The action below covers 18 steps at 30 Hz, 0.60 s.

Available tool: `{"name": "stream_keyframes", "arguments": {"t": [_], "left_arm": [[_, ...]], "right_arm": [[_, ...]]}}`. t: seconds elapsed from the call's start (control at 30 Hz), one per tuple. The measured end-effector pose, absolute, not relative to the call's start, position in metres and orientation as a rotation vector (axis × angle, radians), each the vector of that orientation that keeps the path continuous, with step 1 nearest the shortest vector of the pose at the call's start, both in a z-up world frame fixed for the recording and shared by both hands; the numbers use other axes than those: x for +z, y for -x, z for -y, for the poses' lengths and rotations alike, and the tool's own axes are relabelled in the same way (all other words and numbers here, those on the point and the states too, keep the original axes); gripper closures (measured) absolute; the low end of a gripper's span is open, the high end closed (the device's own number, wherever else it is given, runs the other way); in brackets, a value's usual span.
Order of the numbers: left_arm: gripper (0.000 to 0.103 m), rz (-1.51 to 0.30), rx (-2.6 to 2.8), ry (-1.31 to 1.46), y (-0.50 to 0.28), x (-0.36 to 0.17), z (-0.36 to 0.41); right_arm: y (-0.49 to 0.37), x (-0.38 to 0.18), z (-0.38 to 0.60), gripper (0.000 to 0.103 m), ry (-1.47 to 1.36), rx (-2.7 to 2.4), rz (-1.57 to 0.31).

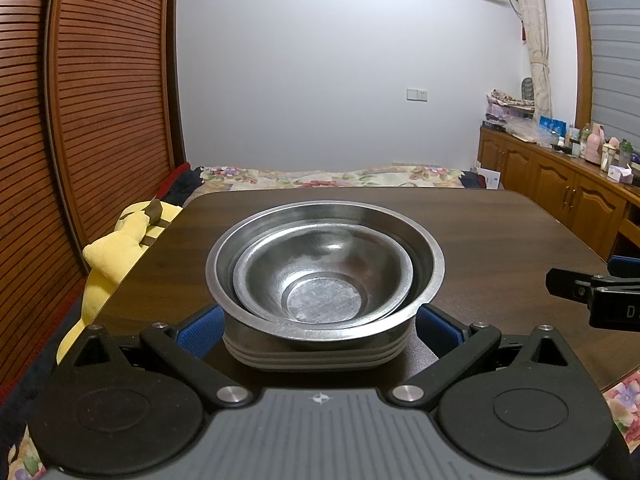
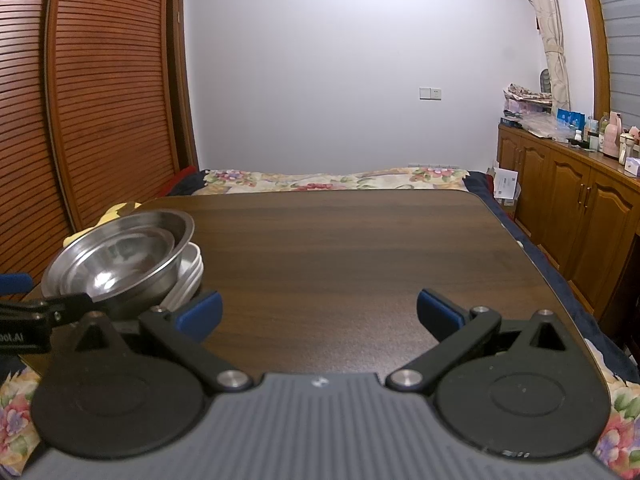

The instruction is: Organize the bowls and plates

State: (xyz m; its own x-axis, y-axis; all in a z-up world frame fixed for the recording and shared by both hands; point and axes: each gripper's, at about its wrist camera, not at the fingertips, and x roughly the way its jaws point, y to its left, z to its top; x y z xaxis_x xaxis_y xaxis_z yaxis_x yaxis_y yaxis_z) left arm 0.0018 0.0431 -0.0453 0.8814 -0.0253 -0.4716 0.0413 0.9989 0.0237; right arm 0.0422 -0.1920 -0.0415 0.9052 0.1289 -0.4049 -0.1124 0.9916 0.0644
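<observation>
A small metal bowl (image 1: 320,276) sits inside a big metal bowl (image 1: 430,268). The big bowl rests on a stack of plates (image 1: 316,354). The whole pile stands on a dark wood table (image 1: 500,236), near its front left part. In the right wrist view the pile shows at the left side, and the white plates (image 2: 191,276) peek out from under the big bowl (image 2: 120,256).

The left gripper (image 1: 319,326) is right in front of the pile. Its blue pads (image 1: 200,330) are spread wide, one on each side of the pile, down by the plates. The left pad looks very close to the plates, but it is hard to tell if it touches. The right pad stands a little apart.

The right gripper (image 2: 319,312) is over a bare part of the table (image 2: 360,248), to the right of the pile. Its blue pads (image 2: 438,312) are spread wide too and hold nothing. Its left pad is near the plates.

A yellow soft toy (image 1: 116,248) lies off the left edge of the table. Behind the table is a bed with a flower blanket (image 1: 320,178). A slatted wood door (image 1: 100,92) is on the left. A wood cabinet (image 1: 560,184) with bottles and boxes on top runs along the right wall.
</observation>
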Motion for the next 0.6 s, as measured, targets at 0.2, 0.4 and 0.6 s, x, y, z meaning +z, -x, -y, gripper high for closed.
{"name": "stream_keyframes", "arguments": {"t": [0.2, 0.4, 0.6], "left_arm": [[0.0, -0.49, -0.034, -0.033, -0.0015, -0.0455, -0.0429], [0.0, -0.49, -0.035, -0.033, -0.0015, -0.0456, -0.0429], [0.0, -0.49, -0.034, -0.033, -0.0014, -0.0456, -0.0428]], "right_arm": [[-0.0418, -0.0423, 0.1909, 0.0, -0.039, 0.125, -0.422], [-0.0421, -0.0423, 0.1901, 0.0, -0.04, 0.125, -0.423], [-0.0422, -0.0426, 0.1896, 0.0, -0.039, 0.123, -0.423]]}}
